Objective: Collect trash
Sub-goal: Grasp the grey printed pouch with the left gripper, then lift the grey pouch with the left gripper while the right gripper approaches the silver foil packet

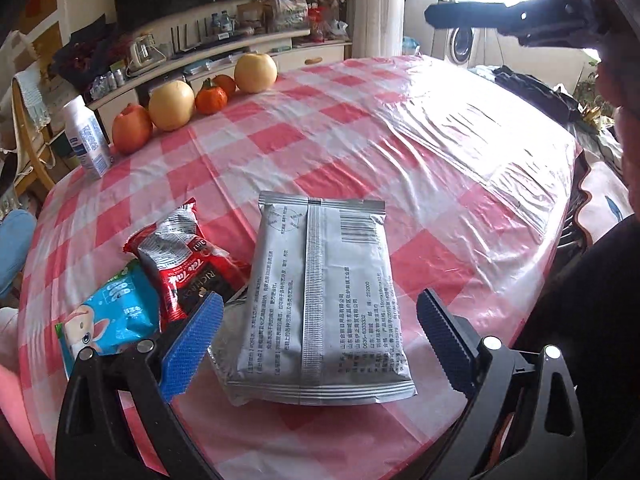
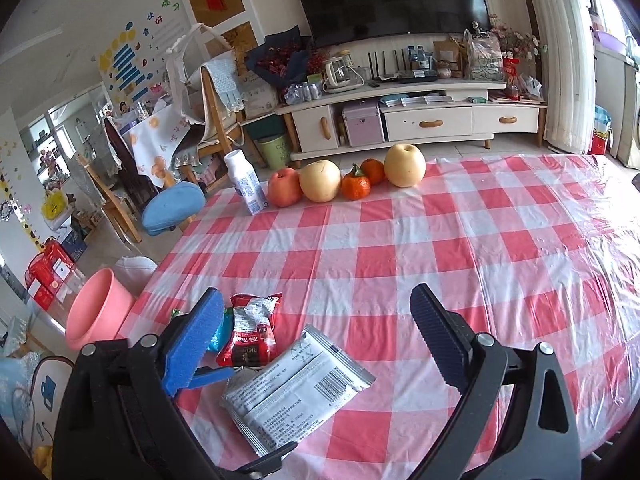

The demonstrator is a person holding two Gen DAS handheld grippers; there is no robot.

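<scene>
Nothing collected: 3 wrappers remain, red packet (image 1: 182, 258) and blue pack (image 1: 110, 314) beside silver pouch (image 1: 320, 300); your left gripper (image 1: 320, 330) and right gripper (image 2: 316, 334) gape empty.

Your left gripper (image 1: 318, 316) is low and tilted down, jaws spread wide with nothing between the pads. Your right gripper (image 2: 316, 316) hovers higher, jaws just as wide and empty, well apart from the left.
</scene>
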